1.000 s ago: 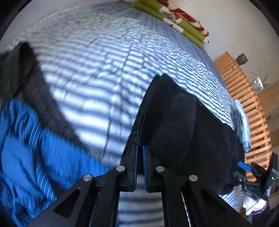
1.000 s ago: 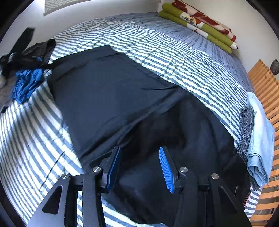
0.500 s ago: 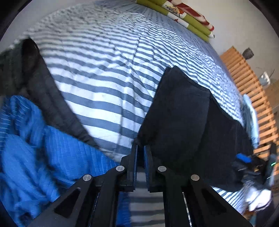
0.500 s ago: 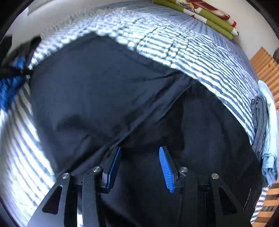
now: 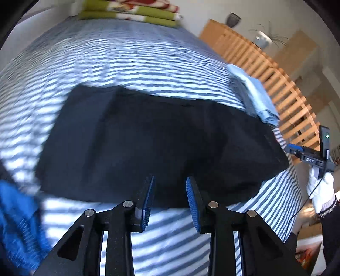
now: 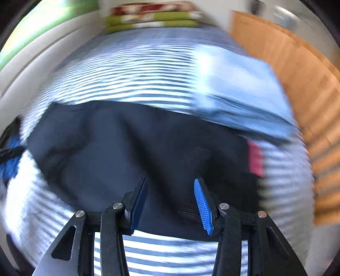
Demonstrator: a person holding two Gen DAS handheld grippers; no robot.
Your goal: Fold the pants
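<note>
The black pants (image 5: 148, 138) lie folded in a broad dark patch on the blue-and-white striped bed cover (image 5: 127, 55). My left gripper (image 5: 169, 184) is open above their near edge, with nothing between its blue pads. In the blurred right wrist view the same pants (image 6: 138, 148) fill the middle, and a red label (image 6: 255, 159) shows near their right edge. My right gripper (image 6: 170, 186) hangs open over the near part of the cloth, holding nothing. It appears again at the far right of the left wrist view as the right gripper (image 5: 306, 155), held by a white-gloved hand (image 5: 320, 191).
Folded light-blue clothes (image 5: 255, 93) lie at the bed's right edge beside a wooden slatted frame (image 5: 282, 85). A blue garment (image 5: 17, 214) is heaped at the left. Green and red folded blankets (image 5: 131, 12) lie at the bed's far end.
My left gripper has let go of the pants' corner and opened, and it has swung right to face the folded pants. The right gripper has pulled back towards the near edge, still open.
</note>
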